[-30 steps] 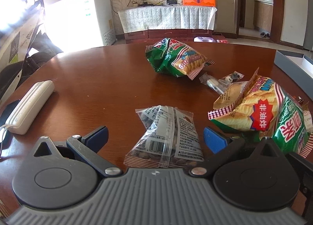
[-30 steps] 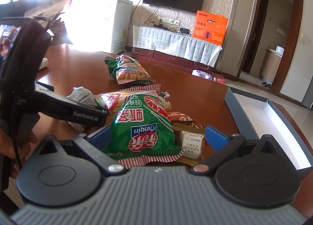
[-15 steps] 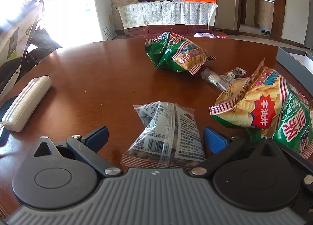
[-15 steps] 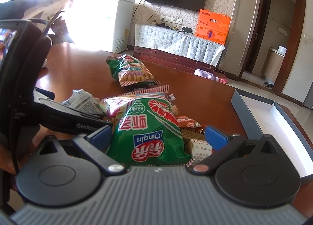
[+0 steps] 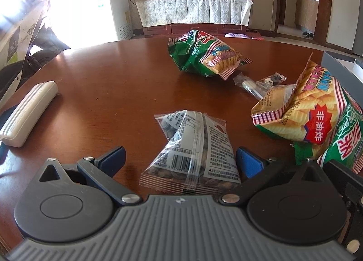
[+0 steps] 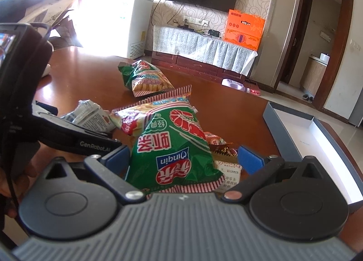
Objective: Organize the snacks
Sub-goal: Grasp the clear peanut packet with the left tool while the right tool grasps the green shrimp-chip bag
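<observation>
Between the spread fingers of the left gripper [image 5: 180,159], a clear nut packet [image 5: 192,147] lies flat on the brown table [image 5: 102,93]; jaws wide, gripping nothing. Just right of it a green shrimp-cracker bag [image 6: 168,145] sits between the right gripper's [image 6: 183,159] blue pads, also wide apart, not pinching it. Small wrapped sweets [image 6: 217,145] lie under that bag. Second green bag [image 5: 202,54] farther back. Grey box [image 6: 295,125] at right edge, white case [image 5: 27,113] at left.
</observation>
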Tool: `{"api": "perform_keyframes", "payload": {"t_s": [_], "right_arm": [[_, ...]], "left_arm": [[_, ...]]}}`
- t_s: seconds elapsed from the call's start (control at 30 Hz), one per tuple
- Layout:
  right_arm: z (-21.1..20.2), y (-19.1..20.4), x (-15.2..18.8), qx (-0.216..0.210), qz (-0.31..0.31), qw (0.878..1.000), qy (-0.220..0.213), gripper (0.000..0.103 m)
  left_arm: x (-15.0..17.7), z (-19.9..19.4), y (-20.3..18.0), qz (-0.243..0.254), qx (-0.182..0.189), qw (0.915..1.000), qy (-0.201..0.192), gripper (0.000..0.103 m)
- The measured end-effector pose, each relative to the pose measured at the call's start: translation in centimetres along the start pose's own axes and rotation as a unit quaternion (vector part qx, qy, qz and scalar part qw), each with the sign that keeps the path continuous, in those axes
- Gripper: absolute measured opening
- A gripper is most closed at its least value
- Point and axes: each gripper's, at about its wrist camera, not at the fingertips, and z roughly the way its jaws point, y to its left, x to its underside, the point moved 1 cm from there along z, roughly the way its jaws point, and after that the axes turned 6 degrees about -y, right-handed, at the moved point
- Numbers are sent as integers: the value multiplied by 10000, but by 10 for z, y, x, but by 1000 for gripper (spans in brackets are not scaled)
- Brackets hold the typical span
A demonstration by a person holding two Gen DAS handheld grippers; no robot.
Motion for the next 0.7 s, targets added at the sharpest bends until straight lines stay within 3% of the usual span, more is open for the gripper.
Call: {"api": "perform_keyframes", "payload": {"t_s": [0.5,0.57,0.63,0.7], "right_arm": [[12,-9,-4,-400,153,9991,23,103],[12,-14,-4,-544,342,9979,78,102],[12,-16,-3,-618,410,9972,130,87],[13,-21,-4,-719,541,9958,187,73]], "left_arm": [[1,-3,12,-109,209,9997,-27,103],[2,-4,9,-76,296,9995,-66,98],[2,-4,6,27,405,9991,-79,83],[1,-4,6,-11,487,9988,-79,80]]}}
